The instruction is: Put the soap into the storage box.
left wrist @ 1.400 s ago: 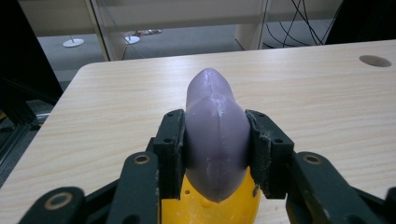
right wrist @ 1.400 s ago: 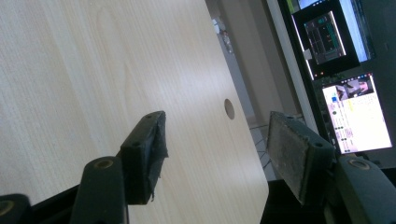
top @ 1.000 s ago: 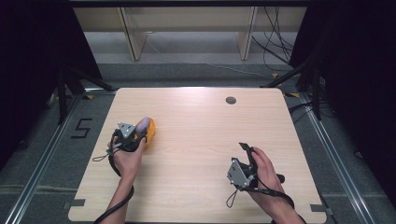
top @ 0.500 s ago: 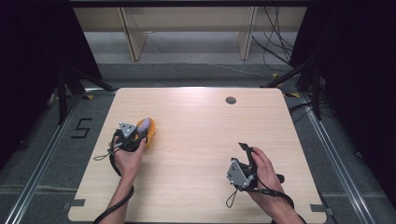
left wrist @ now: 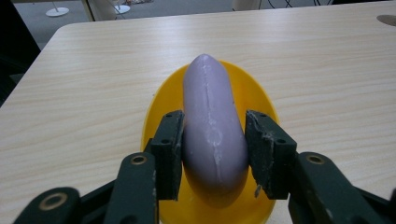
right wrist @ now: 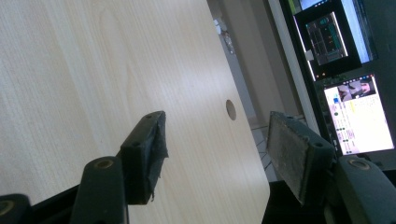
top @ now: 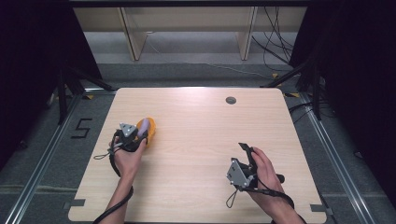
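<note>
Over on the left side of the bench [top: 201, 135], the left gripper [left wrist: 214, 154] has its fingers [left wrist: 169, 151] clamped on the near end of a purple eggplant [left wrist: 212, 126], which lies lengthwise over a yellow dish [left wrist: 163, 107]. I cannot tell whether it rests in the dish or hangs just above it. The right gripper [top: 244, 156] sits low near the front right, well apart, its fingers [right wrist: 145, 149] spread wide and holding nothing.

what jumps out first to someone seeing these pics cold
The smooth lilac sausage-shaped object lying lengthwise in a bright yellow oval dish draws the eye, on the left part of the pale wooden table. The left tool has a jaw against each of its sides. Near the right front corner, the right tool gapes open with nothing between its jaws.
</note>
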A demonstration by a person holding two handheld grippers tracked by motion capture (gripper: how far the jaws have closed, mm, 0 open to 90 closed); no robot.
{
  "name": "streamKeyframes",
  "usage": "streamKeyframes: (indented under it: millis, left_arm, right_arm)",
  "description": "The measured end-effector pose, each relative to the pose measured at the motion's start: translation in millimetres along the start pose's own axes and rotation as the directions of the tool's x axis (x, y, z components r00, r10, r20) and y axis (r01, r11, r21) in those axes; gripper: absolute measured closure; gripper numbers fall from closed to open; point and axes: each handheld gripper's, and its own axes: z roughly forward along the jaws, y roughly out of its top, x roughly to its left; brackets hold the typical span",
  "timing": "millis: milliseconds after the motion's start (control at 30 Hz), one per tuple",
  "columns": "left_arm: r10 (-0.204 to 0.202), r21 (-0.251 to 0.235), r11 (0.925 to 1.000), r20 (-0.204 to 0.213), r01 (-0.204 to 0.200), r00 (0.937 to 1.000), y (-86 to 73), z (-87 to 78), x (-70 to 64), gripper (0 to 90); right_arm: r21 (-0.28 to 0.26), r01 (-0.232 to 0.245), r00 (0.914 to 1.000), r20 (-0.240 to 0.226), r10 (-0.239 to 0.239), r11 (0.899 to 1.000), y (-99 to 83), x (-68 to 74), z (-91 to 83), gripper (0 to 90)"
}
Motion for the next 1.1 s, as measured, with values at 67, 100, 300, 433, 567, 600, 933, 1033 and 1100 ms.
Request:
streamKeyframes:
  millis: [67, 100, 300, 433, 567, 600, 933, 1033, 1100]
  left_arm:
    - [-0.003, -0.005, 1.0000, 0.002, 0.003, 1.0000, 2.8, -1.4, -0.3, 54.5]
    - [-0.010, -0.009, 0.9999, 0.004, 0.011, 0.9999, 3.6, -2.2, -0.6, 52.5]
    - [-0.026, -0.048, 0.9985, 0.007, 0.026, 0.9996, 9.4, -15.1, -1.7, 43.3]
    - [-0.029, -0.060, 0.9977, 0.017, 0.030, 0.9994, 11.9, -24.4, -2.0, 39.6]
    - [-0.029, -0.073, 0.9969, 0.026, 0.031, 0.9992, 13.1, -32.9, -5.2, 38.5]
    - [-0.032, -0.076, 0.9965, 0.028, 0.034, 0.9991, 12.7, -36.0, -7.1, 38.4]
    - [-0.039, -0.086, 0.9951, 0.110, 0.048, 0.9932, -3.1, -64.4, -27.6, 34.9]
    - [-0.055, -0.073, 0.9953, 0.127, 0.064, 0.9903, -17.9, -75.0, -33.0, 34.6]
    - [-0.068, -0.068, 0.9946, 0.142, 0.079, 0.9876, -27.9, -80.1, -35.3, 34.7]
  right_arm:
    - [0.001, -0.005, 1.0000, -0.003, 0.005, 1.000, 0.1, 0.2, -0.2, 38.9]
    - [-0.001, 0.000, 1.0000, 0.000, 0.000, 1.000, 0.2, -0.1, -0.2, 38.8]
    - [-0.001, -0.004, 1.0000, -0.003, 0.004, 1.000, -0.9, -0.4, 0.4, 38.6]
    - [-0.001, -0.005, 1.0000, -0.003, 0.005, 1.000, -0.7, -0.3, 0.2, 38.6]
    - [-0.001, -0.008, 1.0000, -0.005, 0.008, 1.000, -0.9, -0.4, 0.4, 38.5]
    - [-0.013, 0.018, 0.9998, 0.000, -0.018, 1.000, -0.8, -1.9, 1.0, 38.5]
    - [-0.014, -0.029, 0.9993, -0.024, 0.029, 0.999, -4.3, -3.0, 0.9, 38.2]
    - [-0.025, -0.057, 0.9976, -0.041, 0.056, 0.998, -7.5, -4.6, 2.1, 38.1]
    - [-0.028, -0.081, 0.9957, -0.048, 0.080, 0.996, -9.6, -5.7, 3.0, 38.1]
